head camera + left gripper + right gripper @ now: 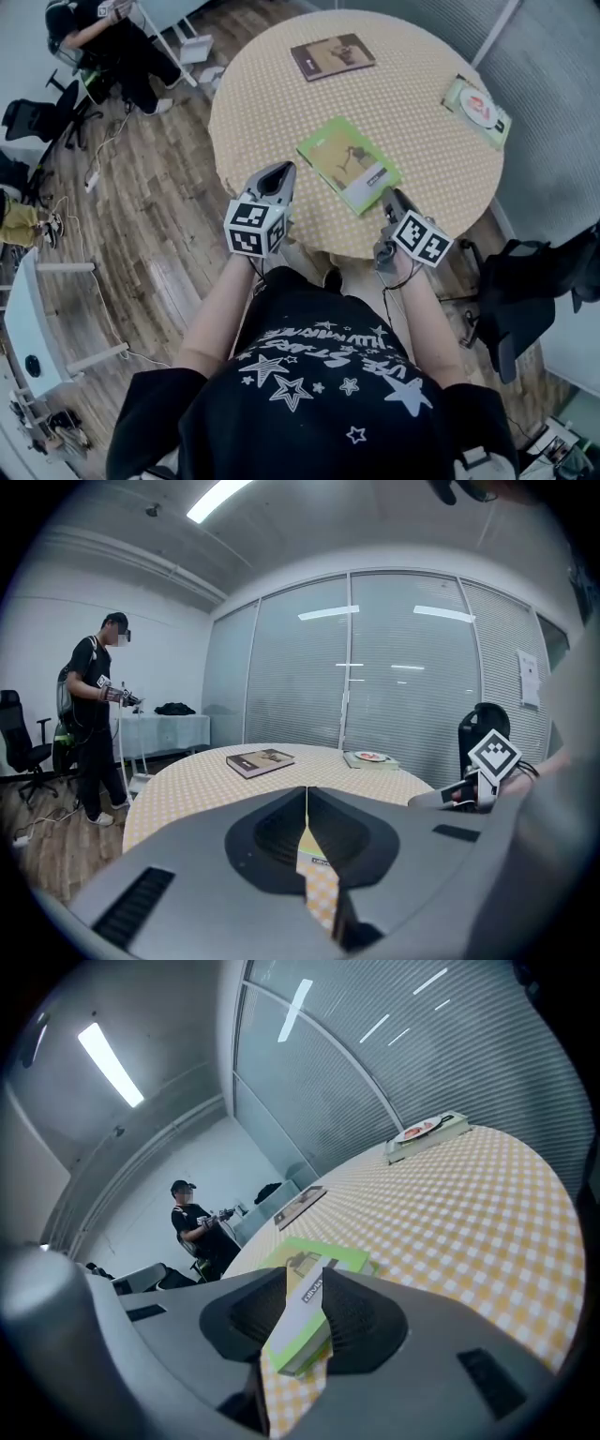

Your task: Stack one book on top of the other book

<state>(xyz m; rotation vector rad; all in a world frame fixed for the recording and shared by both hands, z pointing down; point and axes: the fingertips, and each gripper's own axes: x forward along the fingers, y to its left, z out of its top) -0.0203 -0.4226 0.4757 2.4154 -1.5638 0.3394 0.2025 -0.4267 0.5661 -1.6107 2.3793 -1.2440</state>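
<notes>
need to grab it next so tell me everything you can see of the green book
The green book is thin and closed, lime cover up, with a picture and a white printed strip. It lies flat and askew on the yellow-checked round table, near the person's edge. Its near corner sits between the open right tongs; nothing else touches it.
</notes>
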